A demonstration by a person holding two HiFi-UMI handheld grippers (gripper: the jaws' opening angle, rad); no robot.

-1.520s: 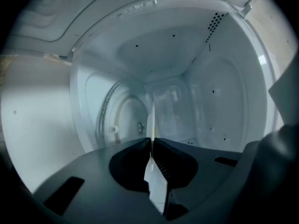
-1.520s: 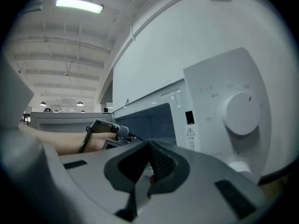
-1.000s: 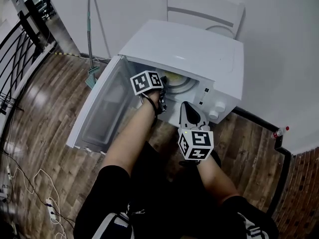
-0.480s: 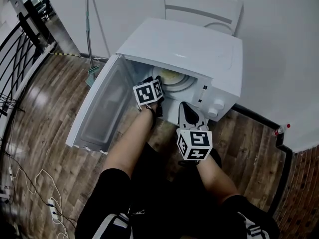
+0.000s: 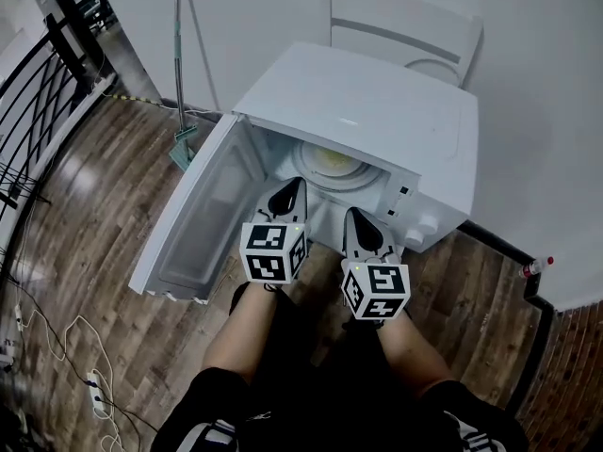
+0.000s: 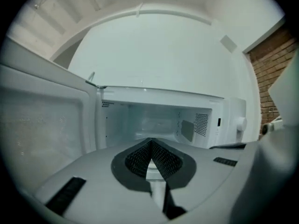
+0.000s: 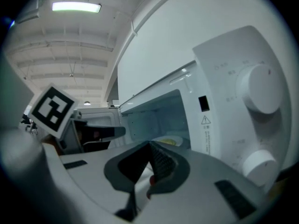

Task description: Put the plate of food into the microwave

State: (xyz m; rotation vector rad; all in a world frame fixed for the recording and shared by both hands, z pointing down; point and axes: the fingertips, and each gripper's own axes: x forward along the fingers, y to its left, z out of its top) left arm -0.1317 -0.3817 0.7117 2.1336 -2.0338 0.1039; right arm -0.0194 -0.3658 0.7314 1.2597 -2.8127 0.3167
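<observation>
The white microwave (image 5: 367, 102) stands on the wooden floor with its door (image 5: 203, 219) swung open to the left. On the turntable inside rests the plate of yellow food (image 5: 332, 163), also visible through the opening in the right gripper view (image 7: 170, 140). My left gripper (image 5: 290, 188) is just outside the opening, pointing in, shut and empty (image 6: 150, 141). Beside it, in front of the control panel, my right gripper (image 5: 358, 217) is shut with nothing in it (image 7: 150, 146). Neither gripper touches the plate.
Two round knobs (image 7: 261, 90) sit on the panel at the microwave's right. A white chair (image 5: 400, 22) stands behind it against the wall, a mop pole (image 5: 179, 64) to its left. A railing (image 5: 38, 92), floor cables (image 5: 94, 384) and a red-capped bottle (image 5: 535, 266) lie around.
My left gripper has drawn back out of the microwave toward the person, leaving the plate on the turntable. The right gripper has hardly moved.
</observation>
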